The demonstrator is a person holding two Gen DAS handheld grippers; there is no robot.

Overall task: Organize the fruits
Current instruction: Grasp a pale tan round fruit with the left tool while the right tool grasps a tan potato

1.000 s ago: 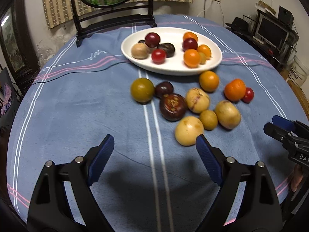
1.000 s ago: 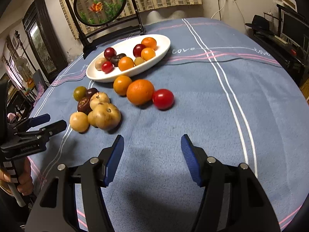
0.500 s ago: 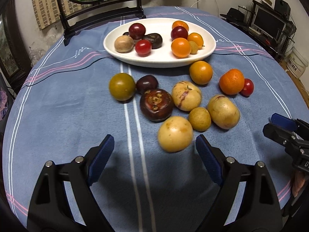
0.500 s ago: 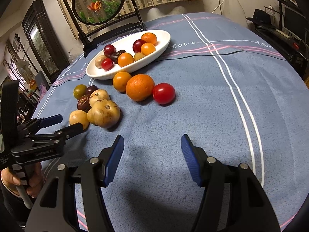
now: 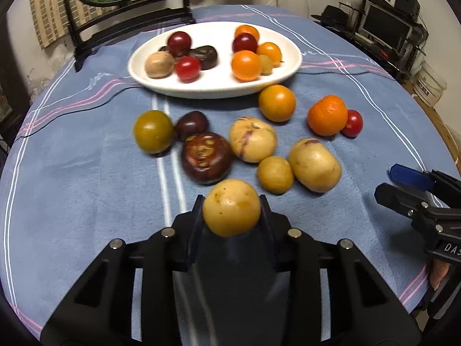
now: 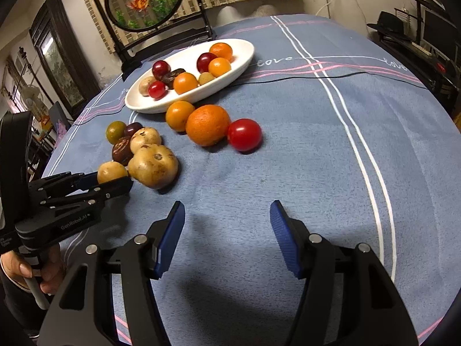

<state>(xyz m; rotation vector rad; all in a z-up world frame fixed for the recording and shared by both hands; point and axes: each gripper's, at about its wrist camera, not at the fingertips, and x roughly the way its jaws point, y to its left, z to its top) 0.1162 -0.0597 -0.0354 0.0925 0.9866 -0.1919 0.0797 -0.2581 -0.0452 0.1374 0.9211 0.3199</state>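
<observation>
The left gripper [image 5: 232, 210] has advanced and closed on the round yellow fruit [image 5: 231, 207]. Firm-looking, smooth and probably light, it suits a grip across its middle. The right gripper [image 6: 227, 230] hovers with jaws wide.

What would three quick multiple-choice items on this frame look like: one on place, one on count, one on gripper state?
1. Where is the red tomato on the cloth?
A. on the white plate
B. beside the big orange
C. between the right gripper's fingers

2. How many fruits lie off the white plate, on the cloth or held?
A. five
B. seven
C. ten

3. What is the left gripper doing?
A. closed on the yellow fruit
B. open over bare cloth
C. holding the plate's rim

Answers: 1 B, it touches the big orange. 2 C, ten countable. 3 A, fingers flank the yellow fruit.
</observation>
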